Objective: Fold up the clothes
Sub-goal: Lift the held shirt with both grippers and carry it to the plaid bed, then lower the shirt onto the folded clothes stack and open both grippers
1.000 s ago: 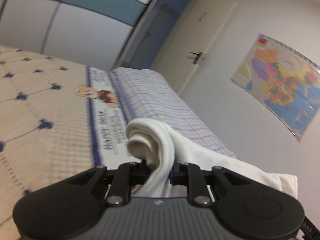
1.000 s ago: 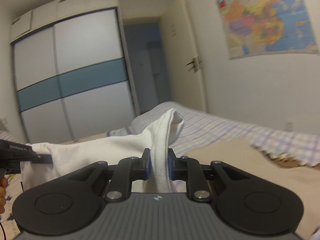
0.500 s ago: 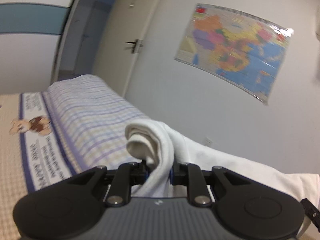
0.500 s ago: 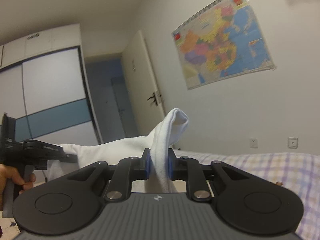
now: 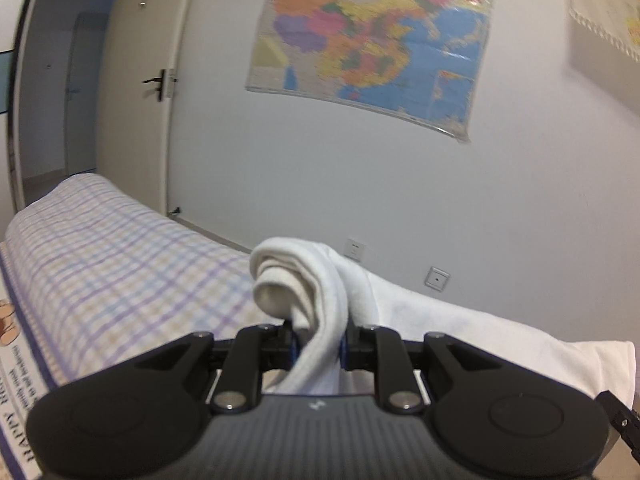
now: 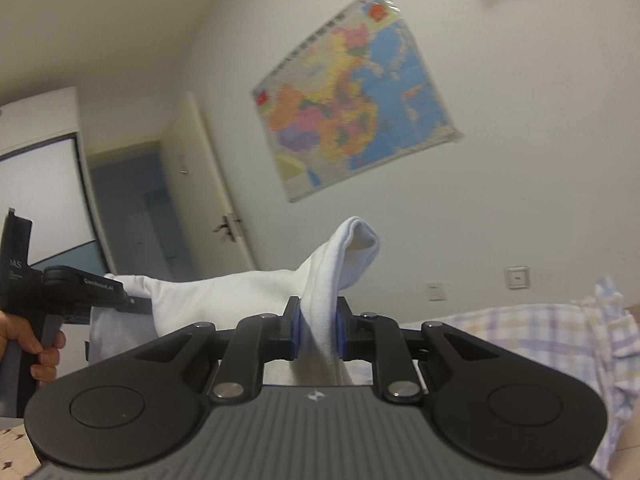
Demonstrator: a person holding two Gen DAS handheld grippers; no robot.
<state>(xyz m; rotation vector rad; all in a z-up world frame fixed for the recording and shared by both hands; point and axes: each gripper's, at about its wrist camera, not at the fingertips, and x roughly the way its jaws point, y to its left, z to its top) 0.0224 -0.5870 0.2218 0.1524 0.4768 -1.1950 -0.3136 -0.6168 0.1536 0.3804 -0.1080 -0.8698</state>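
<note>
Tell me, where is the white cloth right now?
The white cloth hangs stretched between the two grippers above the checked bed, pinched by the right gripper and the left gripper, in front of the wall map.

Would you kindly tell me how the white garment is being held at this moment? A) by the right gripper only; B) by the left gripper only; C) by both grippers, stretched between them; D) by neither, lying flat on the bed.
C: the left gripper and the right gripper each pinch a bunched part of the white garment, which spans from one to the other above the bed.
</note>
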